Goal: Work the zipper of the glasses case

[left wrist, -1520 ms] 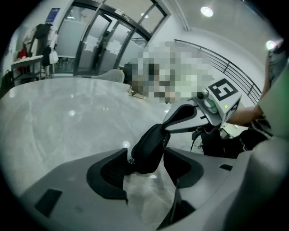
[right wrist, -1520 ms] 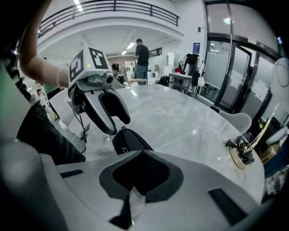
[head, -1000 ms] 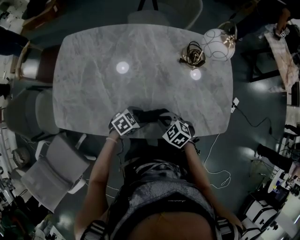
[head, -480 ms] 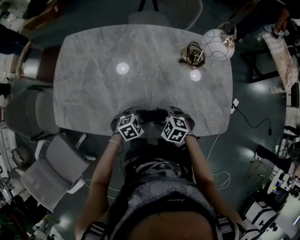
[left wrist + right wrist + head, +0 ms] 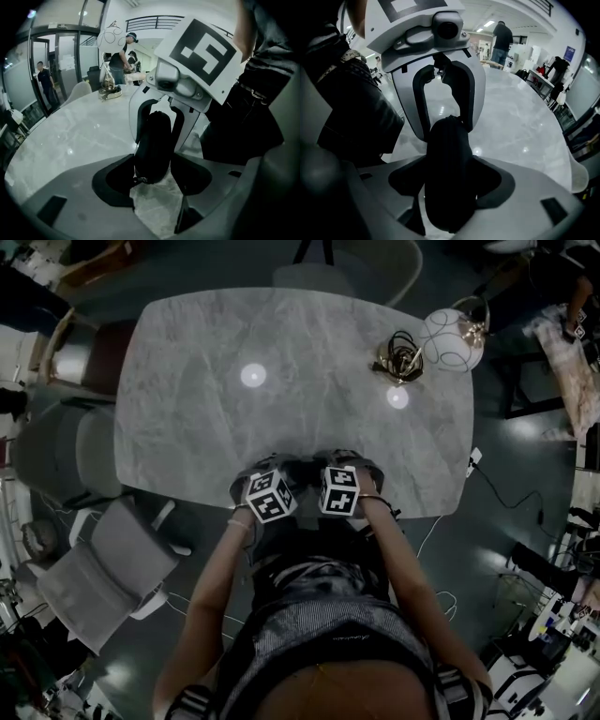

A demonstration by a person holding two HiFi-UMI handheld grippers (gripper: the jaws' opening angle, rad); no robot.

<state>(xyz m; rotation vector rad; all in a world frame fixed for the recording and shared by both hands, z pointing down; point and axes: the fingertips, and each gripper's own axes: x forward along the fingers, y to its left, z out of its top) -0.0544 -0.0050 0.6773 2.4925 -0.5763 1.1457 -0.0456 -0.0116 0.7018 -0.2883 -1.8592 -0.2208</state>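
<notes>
Left hand-held gripper (image 5: 153, 182) pinches black glasses case (image 5: 153, 138); right hand-held gripper (image 5: 450, 182), jaws just opened wide, straddles it.

Left clamped, right jaws wide.
Left hand-held gripper (image 5: 153, 183) angled down, pinching case (image 5: 153, 136); right hand-held gripper (image 5: 449, 190) steeper, jaws just opened wide, case between them.

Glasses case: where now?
Head view: glasses case at the near edge of the table, held in the left gripper, other end between the jaws of the right gripper, which have just been opening.
</notes>
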